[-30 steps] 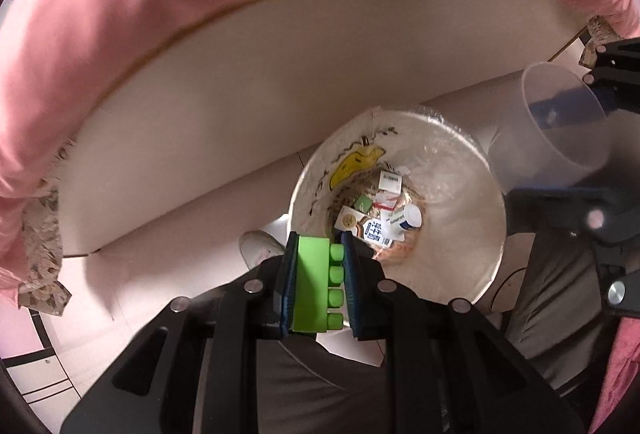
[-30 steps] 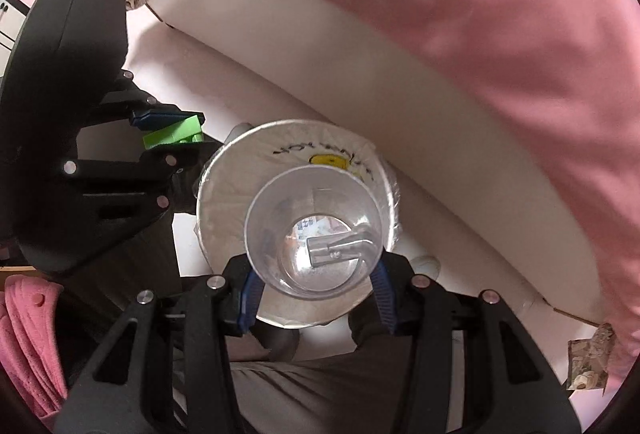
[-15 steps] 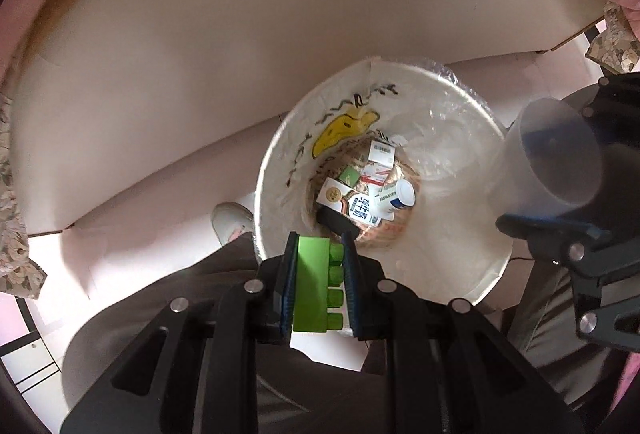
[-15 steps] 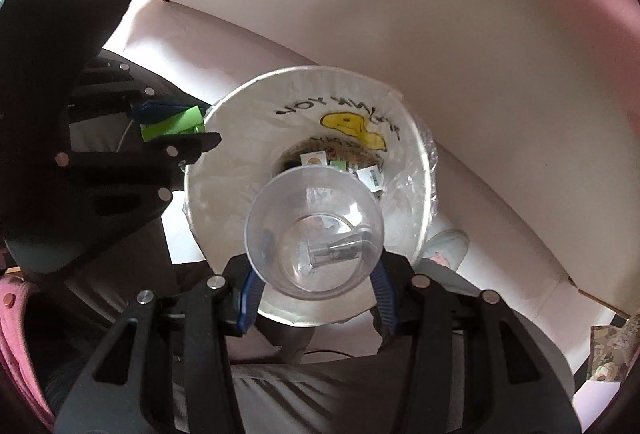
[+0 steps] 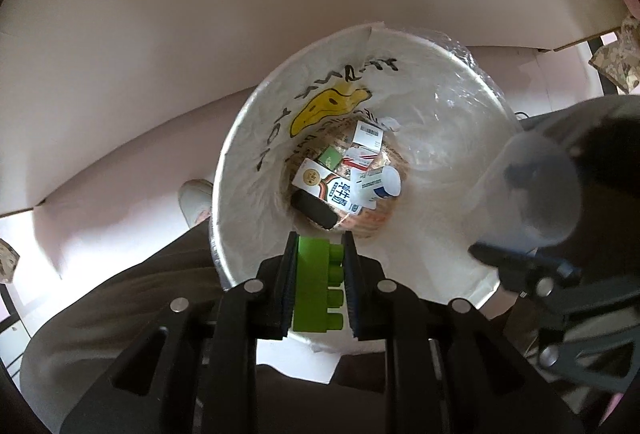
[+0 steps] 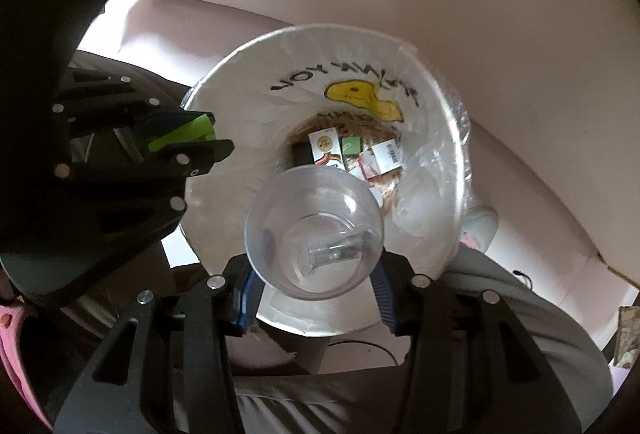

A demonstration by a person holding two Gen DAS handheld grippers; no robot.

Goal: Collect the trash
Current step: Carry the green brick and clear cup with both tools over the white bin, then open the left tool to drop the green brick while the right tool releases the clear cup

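Note:
A white bag-lined trash bin point(image 5: 248, 202) with a yellow smiley print stands on the floor below both grippers; it also shows in the right wrist view point(image 6: 224, 106). Cartons and wrappers point(image 5: 340, 174) lie at its bottom. My left gripper point(image 5: 318, 266) is shut on a green toy brick point(image 5: 316, 286) over the bin's near rim. My right gripper point(image 6: 314, 274) is shut on a clear plastic cup point(image 6: 314, 230), held over the bin's opening; the cup also shows in the left wrist view point(image 5: 532, 194).
A pale mattress or board point(image 5: 200, 14) rises behind the bin. The person's grey trouser legs point(image 5: 120, 298) and a light shoe point(image 5: 194, 198) are beside the bin. Pale floor point(image 6: 168, 18) surrounds it.
Both grippers have moved lower and closer over the bin, which now looks larger. The pink blanket has left the view. The brick and the cup stay gripped.

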